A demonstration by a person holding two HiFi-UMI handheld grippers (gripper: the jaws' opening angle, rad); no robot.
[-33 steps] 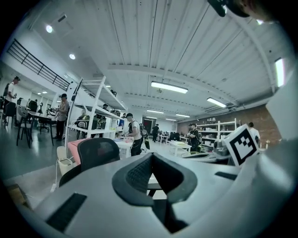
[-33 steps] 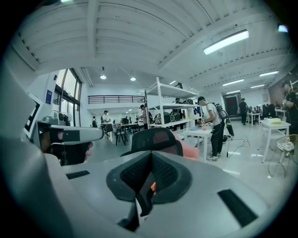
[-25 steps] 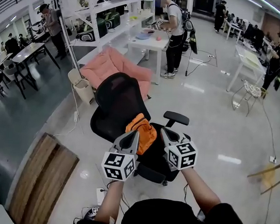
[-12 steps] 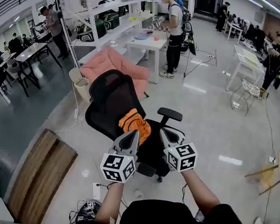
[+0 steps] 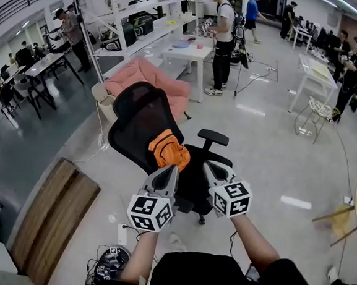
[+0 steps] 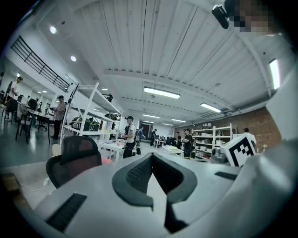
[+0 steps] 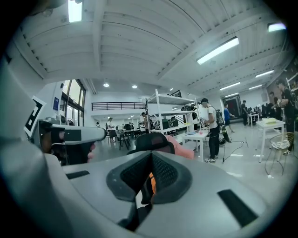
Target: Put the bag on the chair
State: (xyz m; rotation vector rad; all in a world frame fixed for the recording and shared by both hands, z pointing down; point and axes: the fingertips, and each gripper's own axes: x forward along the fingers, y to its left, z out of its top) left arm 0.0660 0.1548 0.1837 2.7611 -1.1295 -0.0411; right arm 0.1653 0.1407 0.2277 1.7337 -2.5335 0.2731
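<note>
Orange bag (image 5: 169, 151) sits on the office chair (image 5: 142, 114), just ahead of the left gripper (image 5: 170, 169), which is nearer than the right gripper (image 5: 210, 167) — both jaws pressed together, empty.

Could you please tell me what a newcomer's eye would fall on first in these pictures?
The bright orange bag stands out most, lying on the seat of the black office chair in the middle of the head view. Just below it, the left gripper and the right gripper point towards the chair, both shut and empty. Behind the chair sits a pink armchair.
</note>
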